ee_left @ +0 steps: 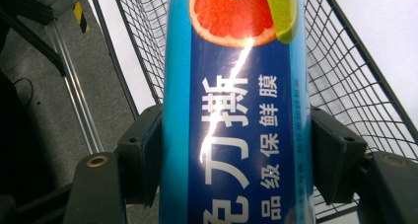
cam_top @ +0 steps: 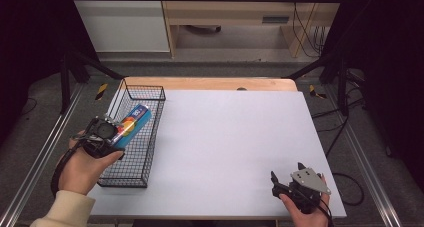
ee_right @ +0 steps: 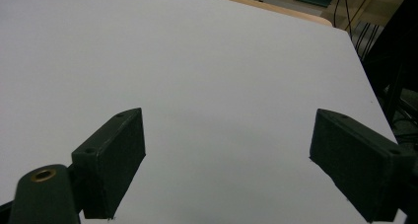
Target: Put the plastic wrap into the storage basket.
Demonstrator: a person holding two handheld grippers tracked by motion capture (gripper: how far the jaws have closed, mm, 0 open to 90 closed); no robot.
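One blue box (cam_top: 132,123), one wire basket (cam_top: 131,163), two tongs.

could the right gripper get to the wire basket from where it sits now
Probably not without a long move: the right gripper rests open at the near right corner, and the wire basket lies across the bare white table, nothing between.

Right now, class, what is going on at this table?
A person holds tongs in each hand. The left tongs are shut on a blue cling-film box printed with citrus fruit, held over a black wire basket at the table's left edge. The right tongs rest open over the bare white table, holding nothing.
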